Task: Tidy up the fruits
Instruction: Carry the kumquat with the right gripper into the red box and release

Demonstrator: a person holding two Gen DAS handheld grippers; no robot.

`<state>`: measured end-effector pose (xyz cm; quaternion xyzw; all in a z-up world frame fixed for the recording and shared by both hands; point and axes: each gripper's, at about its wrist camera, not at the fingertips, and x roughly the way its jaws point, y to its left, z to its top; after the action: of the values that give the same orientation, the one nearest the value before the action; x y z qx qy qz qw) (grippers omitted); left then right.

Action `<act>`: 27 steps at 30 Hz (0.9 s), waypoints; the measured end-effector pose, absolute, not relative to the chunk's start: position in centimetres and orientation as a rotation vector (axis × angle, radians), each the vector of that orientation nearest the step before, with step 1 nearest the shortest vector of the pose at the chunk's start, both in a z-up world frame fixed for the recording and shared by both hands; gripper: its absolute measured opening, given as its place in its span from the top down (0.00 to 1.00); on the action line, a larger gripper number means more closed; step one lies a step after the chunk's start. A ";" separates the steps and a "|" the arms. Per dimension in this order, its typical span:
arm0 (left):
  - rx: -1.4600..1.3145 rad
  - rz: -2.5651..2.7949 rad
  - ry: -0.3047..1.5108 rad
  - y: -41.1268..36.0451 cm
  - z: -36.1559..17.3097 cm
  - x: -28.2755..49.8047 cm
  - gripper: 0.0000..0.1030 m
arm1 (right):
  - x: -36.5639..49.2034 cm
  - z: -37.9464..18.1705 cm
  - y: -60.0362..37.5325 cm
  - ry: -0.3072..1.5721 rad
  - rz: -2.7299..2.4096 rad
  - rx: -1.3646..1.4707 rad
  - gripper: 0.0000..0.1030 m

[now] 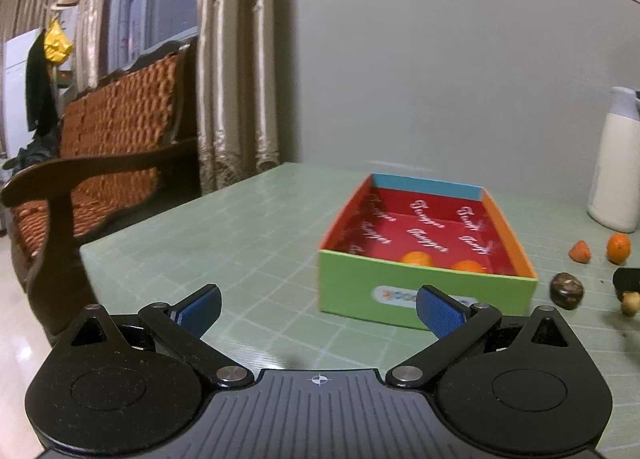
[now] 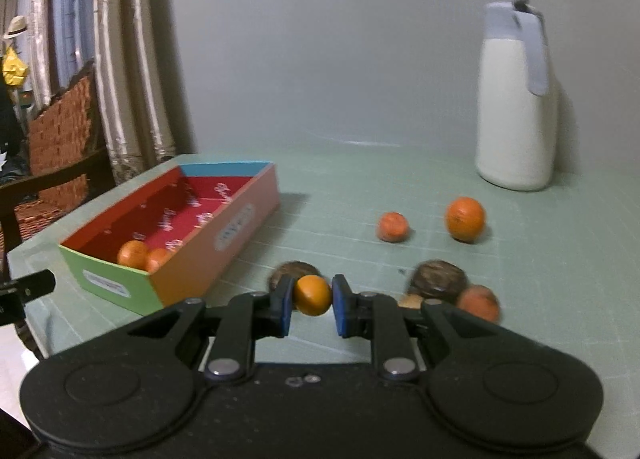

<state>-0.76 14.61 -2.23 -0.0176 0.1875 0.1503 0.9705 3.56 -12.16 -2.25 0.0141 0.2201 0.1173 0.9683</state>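
My right gripper (image 2: 312, 301) is shut on a small orange fruit (image 2: 313, 294), held just above the green table. A colourful open box (image 2: 224, 215) with a red inside lies to its left, holding two orange fruits (image 2: 133, 253). Loose on the table are an orange (image 2: 465, 218), a smaller reddish fruit (image 2: 393, 226), two dark brown round fruits (image 2: 440, 279) and another reddish fruit (image 2: 479, 302). My left gripper (image 1: 318, 309) stands open and empty, low before the box (image 1: 424, 291), whose two oranges (image 1: 417, 258) peek over its green front wall.
A tall white jug (image 2: 516, 115) with a grey lid stands at the back right by the wall. A wooden bench (image 1: 100, 163) with orange cushions and curtains lie beyond the table's left edge. The other gripper's tip (image 1: 628, 279) shows at the right edge of the left wrist view.
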 end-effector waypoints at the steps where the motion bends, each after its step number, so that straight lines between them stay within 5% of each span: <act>1: -0.039 0.312 0.379 15.0 -2.3 -0.9 0.00 | 3.6 -2.1 -11.8 0.442 0.247 0.029 0.81; 27: -0.172 0.475 0.385 23.4 -3.2 -3.5 0.00 | 7.9 -1.3 1.3 0.465 0.507 -0.048 0.81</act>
<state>-3.51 23.44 -3.17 -0.0844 0.1894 0.2337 0.9499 7.90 1.33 -1.29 -0.0237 0.2279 0.2486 0.9411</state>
